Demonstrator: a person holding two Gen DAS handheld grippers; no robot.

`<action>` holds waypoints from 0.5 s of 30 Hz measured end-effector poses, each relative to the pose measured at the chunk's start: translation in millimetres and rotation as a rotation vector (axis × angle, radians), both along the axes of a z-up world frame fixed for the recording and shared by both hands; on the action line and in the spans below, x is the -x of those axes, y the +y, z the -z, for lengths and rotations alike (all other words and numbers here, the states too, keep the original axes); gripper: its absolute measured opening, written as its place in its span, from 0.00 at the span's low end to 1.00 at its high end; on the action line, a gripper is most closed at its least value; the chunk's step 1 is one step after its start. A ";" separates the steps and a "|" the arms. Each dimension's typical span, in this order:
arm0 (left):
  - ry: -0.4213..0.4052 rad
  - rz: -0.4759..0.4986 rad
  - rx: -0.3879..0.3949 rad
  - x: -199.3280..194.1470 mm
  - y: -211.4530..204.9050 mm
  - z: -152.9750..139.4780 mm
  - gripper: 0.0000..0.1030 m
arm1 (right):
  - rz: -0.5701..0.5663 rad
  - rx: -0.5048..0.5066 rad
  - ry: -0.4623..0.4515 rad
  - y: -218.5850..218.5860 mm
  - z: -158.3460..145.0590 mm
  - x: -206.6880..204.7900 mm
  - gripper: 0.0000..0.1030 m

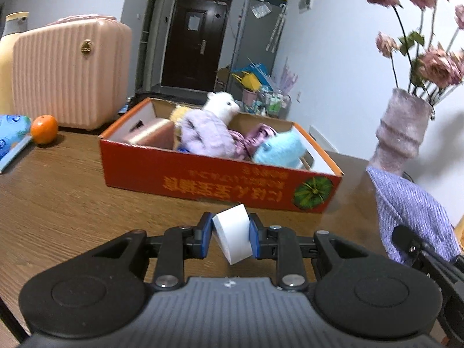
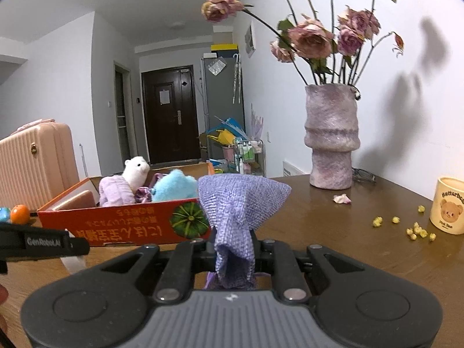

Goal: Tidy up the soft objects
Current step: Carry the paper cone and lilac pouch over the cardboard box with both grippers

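An orange cardboard box point(image 1: 203, 184) point(image 2: 121, 226) sits on the wooden table and holds a white plush alpaca point(image 1: 221, 105) point(image 2: 135, 169), a lilac fuzzy piece point(image 1: 207, 136), a light blue plush point(image 1: 278, 149) point(image 2: 174, 188) and a purple cloth. In front of the box my left gripper point(image 1: 231, 236) is shut on a white block point(image 1: 232, 236), held above the table. Just to its right, my right gripper point(image 2: 233, 249) is shut on a purple woven cloth pouch point(image 2: 237, 211) point(image 1: 411, 211), whose wide end fans out above the fingers.
A pink ribbed suitcase point(image 1: 72, 69) stands at the back left, with an orange point(image 1: 44, 129) and a blue patterned item point(image 1: 11, 133) before it. A purple vase point(image 2: 332, 136) of dried roses stands at the right, near a cream bear cup point(image 2: 449, 208) and scattered yellow bits point(image 2: 417, 230).
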State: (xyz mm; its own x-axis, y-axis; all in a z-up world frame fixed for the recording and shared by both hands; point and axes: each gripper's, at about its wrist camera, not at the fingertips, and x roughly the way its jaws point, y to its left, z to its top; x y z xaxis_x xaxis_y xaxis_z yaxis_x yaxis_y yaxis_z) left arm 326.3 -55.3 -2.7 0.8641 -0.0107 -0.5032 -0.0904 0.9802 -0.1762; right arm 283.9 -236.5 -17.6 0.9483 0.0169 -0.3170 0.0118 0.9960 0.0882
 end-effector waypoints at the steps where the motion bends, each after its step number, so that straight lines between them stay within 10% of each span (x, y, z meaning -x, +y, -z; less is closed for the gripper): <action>1: -0.004 -0.006 0.001 -0.5 3.9 -1.0 0.26 | -0.002 0.004 -0.003 3.6 -0.2 -1.2 0.15; 15: -0.066 -0.065 -0.012 -6.5 42.8 -13.2 0.26 | -0.039 0.022 -0.032 49.3 -1.7 -26.2 0.15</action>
